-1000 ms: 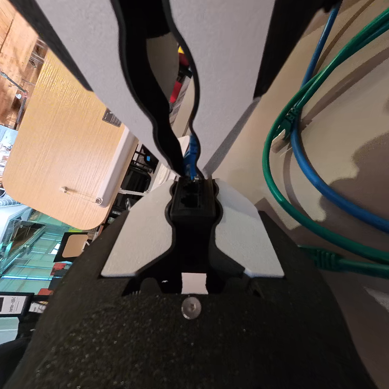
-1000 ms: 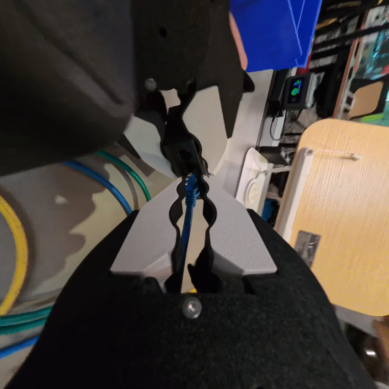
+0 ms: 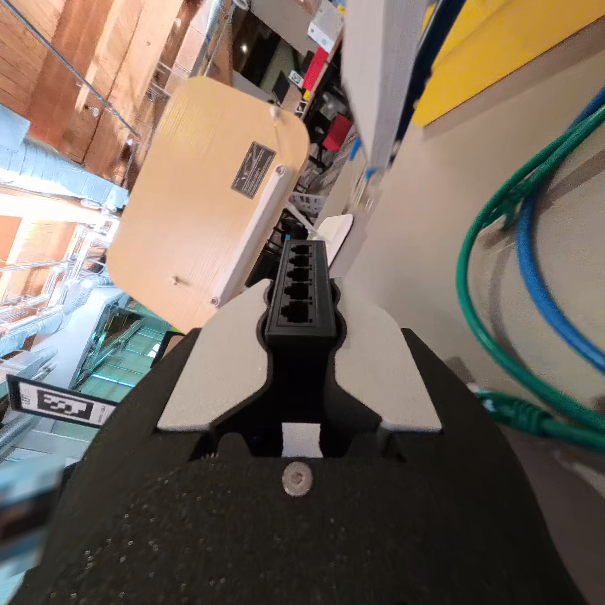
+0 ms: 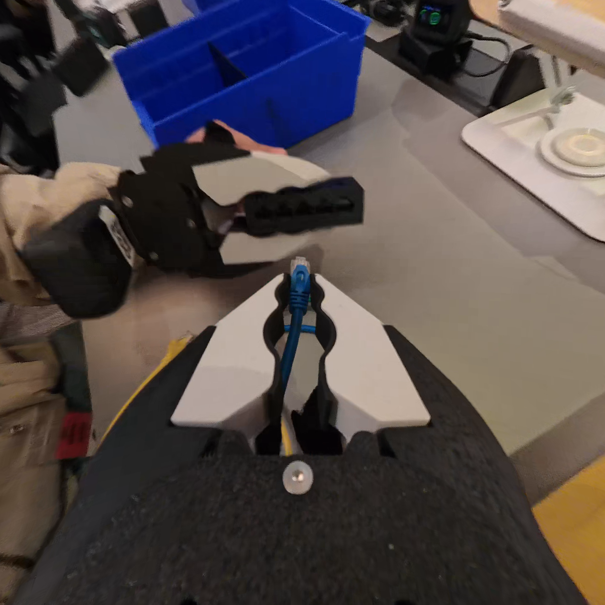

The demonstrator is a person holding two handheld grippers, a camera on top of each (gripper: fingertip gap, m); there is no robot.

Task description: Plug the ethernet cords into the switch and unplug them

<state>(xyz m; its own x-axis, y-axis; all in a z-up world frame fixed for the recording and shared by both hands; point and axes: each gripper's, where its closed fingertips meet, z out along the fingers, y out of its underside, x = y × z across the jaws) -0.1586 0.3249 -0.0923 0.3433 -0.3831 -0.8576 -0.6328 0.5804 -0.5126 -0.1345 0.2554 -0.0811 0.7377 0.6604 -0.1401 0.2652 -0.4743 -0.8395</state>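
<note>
Setting: grey tabletop [image 4: 458,294] in a cluttered workshop, with shelving and a pale wooden board beyond it.
Switch: small black box [image 3: 302,288] with a row of five ports, all of them empty; it is held off the tabletop, and in the right wrist view [image 4: 304,206] it lies on its side with the ports facing the camera.
Left gripper: [image 3: 302,296] clenched on the body of the switch, one finger on each long side; a person's sleeved arm is behind it.
Blue cord: its plug [image 4: 299,278] pokes out past the fingertips, clear connector forward, just beside the switch but apart from it; the cable trails back between the fingers.
Right gripper: [image 4: 299,281] clamped on the blue plug's boot, near the tips.
Step in hand: judged from the free plug and empty ports, either the plug is just out or it is about to go in; I cannot tell which.
Doing it well: to insert, turn the switch so a port faces the plug squarely, match the latch tab to the port's notch, and push straight; the left grasp should brace against the push.
Risk: the plug is held by a short length, so it may twist in the grasp if it meets the port at an angle.
Other cords: green [image 3: 484,327] and another run of blue cable [image 3: 537,294] loop loose on the tabletop; a yellow one [image 4: 140,389] shows at the near edge.
Farther off: blue divided bin [image 4: 245,75] toward the far edge, white tray with a plate [image 4: 510,163] at the far right corner.
</note>
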